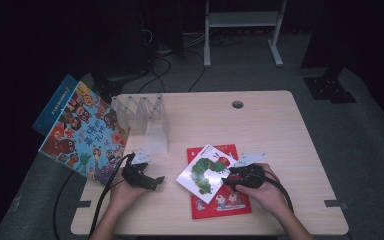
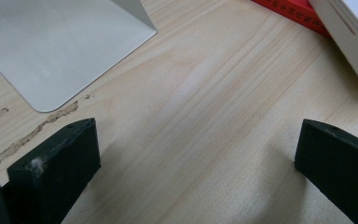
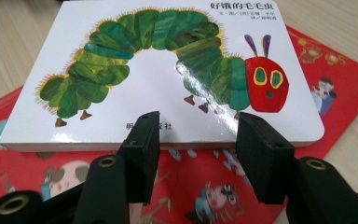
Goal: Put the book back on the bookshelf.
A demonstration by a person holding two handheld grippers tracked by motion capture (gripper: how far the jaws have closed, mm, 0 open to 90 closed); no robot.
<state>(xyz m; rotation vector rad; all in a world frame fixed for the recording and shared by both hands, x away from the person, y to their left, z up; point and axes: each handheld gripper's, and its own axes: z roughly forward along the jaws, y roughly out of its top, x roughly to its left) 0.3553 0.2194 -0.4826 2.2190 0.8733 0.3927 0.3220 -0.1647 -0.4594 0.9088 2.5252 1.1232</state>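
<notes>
On the light wooden table (image 1: 280,130), toward its near right part, a white board book with a green caterpillar (image 1: 205,172) lies askew on top of a flat red picture book (image 1: 225,202); in the right gripper view the white book (image 3: 168,70) rests on the red one (image 3: 345,79), its near edge raised a little off the red cover. Right tool (image 1: 230,181) sits at that near edge, held in the person's right hand (image 1: 267,192), and in its own view (image 3: 196,140) the two black jaws stand half apart with the edge of the caterpillar book just ahead of their tips; whether the pads touch the book I cannot tell, and they do not press on it. Left tool (image 1: 157,181) hovers low over bare wood to the left of the books, in the left hand (image 1: 125,192); its own view (image 2: 196,154) shows the jaws spread wide with nothing but tabletop between them. Just beyond it stands a clear plastic book rack (image 1: 147,120), whose frosted base plate (image 2: 60,46) lies close ahead of the left jaws. A large colourful picture book (image 1: 85,132) leans at the table's left edge, well apart from the two books by the right hand
</notes>
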